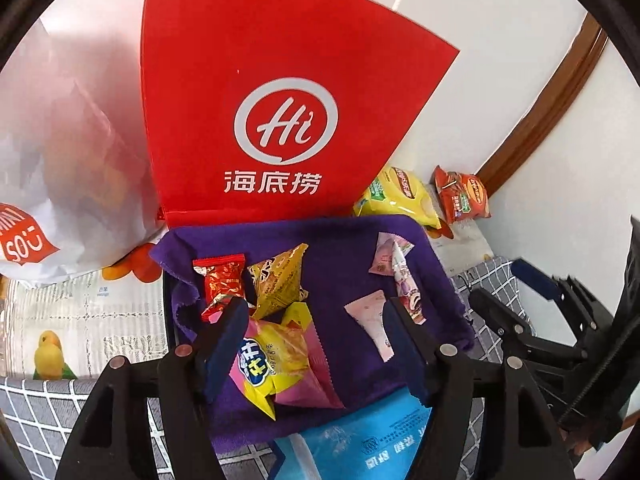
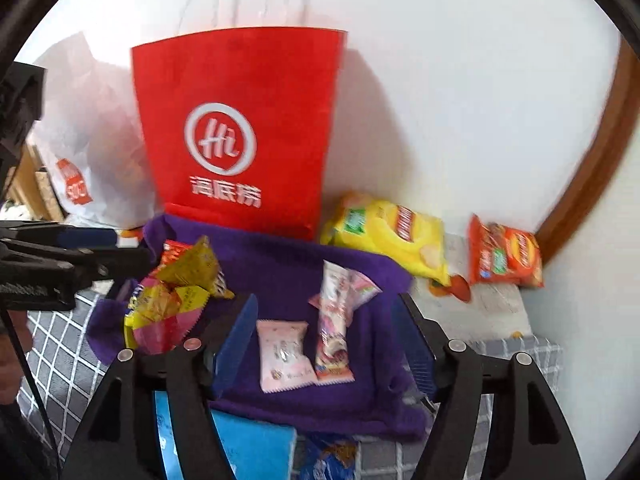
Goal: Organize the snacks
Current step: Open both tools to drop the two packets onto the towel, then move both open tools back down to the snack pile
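Observation:
A purple cloth-lined tray [image 1: 340, 264] [image 2: 288, 268] holds small snacks. On its left lie a red candy packet [image 1: 222, 280], a yellow triangular packet [image 1: 278, 280] and a pink-and-yellow packet [image 1: 280, 360]. On its right lie pink wrappers [image 1: 372, 320] [image 2: 284, 354] and a long pink bar [image 2: 334, 332]. My left gripper [image 1: 314, 312] is open above the tray, over the pink-and-yellow packet. My right gripper [image 2: 326, 316] is open, its fingers either side of the pink wrappers. Neither holds anything.
A red paper bag [image 1: 272, 120] [image 2: 240, 128] stands behind the tray, a white plastic bag [image 1: 60, 152] to its left. Yellow [image 2: 388, 232] and orange [image 2: 506, 252] chip bags lie at the right by the wall. A blue pack [image 1: 360, 436] lies in front.

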The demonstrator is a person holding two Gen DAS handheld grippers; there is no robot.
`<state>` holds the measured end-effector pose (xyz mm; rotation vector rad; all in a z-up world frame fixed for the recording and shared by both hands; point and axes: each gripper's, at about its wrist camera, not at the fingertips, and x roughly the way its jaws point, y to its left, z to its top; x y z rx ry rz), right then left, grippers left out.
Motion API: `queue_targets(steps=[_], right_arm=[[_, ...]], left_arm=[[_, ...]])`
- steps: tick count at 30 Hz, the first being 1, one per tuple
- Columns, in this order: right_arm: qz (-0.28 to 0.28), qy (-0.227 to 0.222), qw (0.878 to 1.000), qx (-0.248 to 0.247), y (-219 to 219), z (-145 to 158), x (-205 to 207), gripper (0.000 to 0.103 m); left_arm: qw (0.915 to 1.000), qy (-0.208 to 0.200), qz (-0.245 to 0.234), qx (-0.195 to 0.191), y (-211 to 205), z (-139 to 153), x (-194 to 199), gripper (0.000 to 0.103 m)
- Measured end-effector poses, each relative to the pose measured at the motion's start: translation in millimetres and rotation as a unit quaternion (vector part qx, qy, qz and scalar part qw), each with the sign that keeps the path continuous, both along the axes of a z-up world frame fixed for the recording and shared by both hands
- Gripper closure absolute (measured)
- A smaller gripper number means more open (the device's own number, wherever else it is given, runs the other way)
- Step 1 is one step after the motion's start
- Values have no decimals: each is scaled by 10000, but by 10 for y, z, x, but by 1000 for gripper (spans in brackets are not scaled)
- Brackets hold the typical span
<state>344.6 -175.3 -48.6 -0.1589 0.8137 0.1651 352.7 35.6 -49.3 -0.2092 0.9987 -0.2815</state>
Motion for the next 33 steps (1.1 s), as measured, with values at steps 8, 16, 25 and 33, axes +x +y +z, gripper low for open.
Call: queue_targets(steps=[8,16,25,33], right_arm=[[-610,-222,9976,-225,-344,60,-419,34],[-865,-342,9943,-519,-699,109,-988,34],[-943,-5,9953,232,-1031,-12,-1430,34],[-1001,187,9921,731,-1094,-275,-1529,33]], left_arm=[[9995,-193,-90,239,-157,229,-207,33],[9986,-509,-113,79,-197,528,-486,33],[9949,-983,-168,153,-299,826,-929,33],[9982,-560,56,219,-64,701,-1250,33]])
